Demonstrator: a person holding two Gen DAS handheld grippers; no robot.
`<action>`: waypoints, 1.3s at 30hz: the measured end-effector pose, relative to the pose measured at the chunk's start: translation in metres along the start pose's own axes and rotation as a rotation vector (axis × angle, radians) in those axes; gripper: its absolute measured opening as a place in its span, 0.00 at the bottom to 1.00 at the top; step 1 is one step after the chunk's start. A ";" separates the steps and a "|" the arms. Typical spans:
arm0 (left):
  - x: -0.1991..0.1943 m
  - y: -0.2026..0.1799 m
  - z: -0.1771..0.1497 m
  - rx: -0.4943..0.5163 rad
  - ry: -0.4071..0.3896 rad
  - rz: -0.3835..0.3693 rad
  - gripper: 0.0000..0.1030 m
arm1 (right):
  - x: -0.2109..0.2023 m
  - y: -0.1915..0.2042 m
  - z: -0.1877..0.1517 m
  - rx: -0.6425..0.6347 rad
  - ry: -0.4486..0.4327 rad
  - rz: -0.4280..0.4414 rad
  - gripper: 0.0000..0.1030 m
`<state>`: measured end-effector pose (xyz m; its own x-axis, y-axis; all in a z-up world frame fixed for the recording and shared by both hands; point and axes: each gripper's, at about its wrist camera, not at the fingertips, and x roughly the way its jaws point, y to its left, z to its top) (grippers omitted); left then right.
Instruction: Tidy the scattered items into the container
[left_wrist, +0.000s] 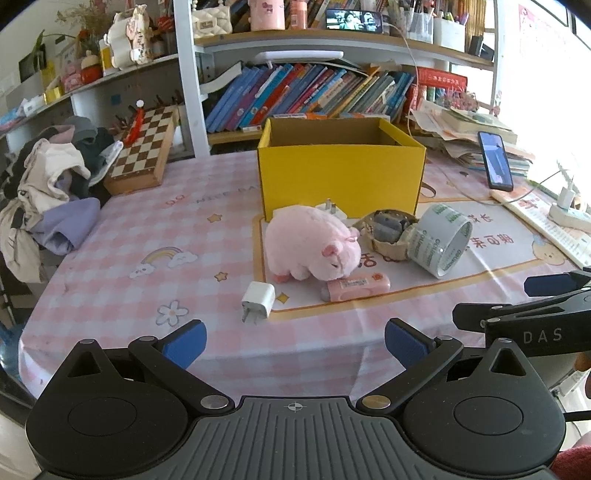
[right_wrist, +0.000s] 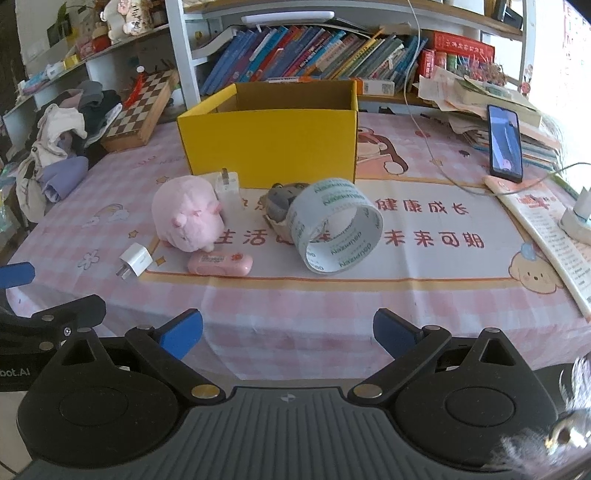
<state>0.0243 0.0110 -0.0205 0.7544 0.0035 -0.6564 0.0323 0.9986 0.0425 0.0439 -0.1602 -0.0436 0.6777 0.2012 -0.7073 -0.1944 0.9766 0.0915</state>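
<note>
Left wrist view: pink checked tablecloth (left_wrist: 147, 229), bookshelf (left_wrist: 303, 92) behind; both grippers (left_wrist: 295, 343) (right_wrist: 288, 332) gape wide, empty.

Home study or kid's room. The counter (right_wrist: 280, 314) wore a pink checked cloth with cartoon prints. Behind it stood white shelves (left_wrist: 186, 74) packed with leaning children's books (left_wrist: 295, 96), plush toys (left_wrist: 129, 37) and pen cups (left_wrist: 421, 22). A folding chessboard (left_wrist: 142, 147) leaned beside a heap of clothes (left_wrist: 51, 184). Loose papers (right_wrist: 491, 107) were stacked at the right, with a phone (right_wrist: 505, 142) propped against them.
</note>
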 end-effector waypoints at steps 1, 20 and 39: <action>0.000 0.000 0.000 -0.003 0.000 -0.003 1.00 | 0.000 -0.001 0.000 0.002 0.001 -0.002 0.98; 0.028 0.000 0.012 -0.013 0.013 0.008 1.00 | 0.019 -0.016 0.015 -0.027 -0.007 -0.036 0.98; 0.058 0.013 0.017 -0.054 0.054 0.032 1.00 | 0.058 -0.018 0.025 -0.046 0.068 -0.041 0.98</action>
<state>0.0794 0.0234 -0.0451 0.7176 0.0368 -0.6954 -0.0278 0.9993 0.0242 0.1047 -0.1642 -0.0683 0.6362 0.1543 -0.7559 -0.2009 0.9791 0.0308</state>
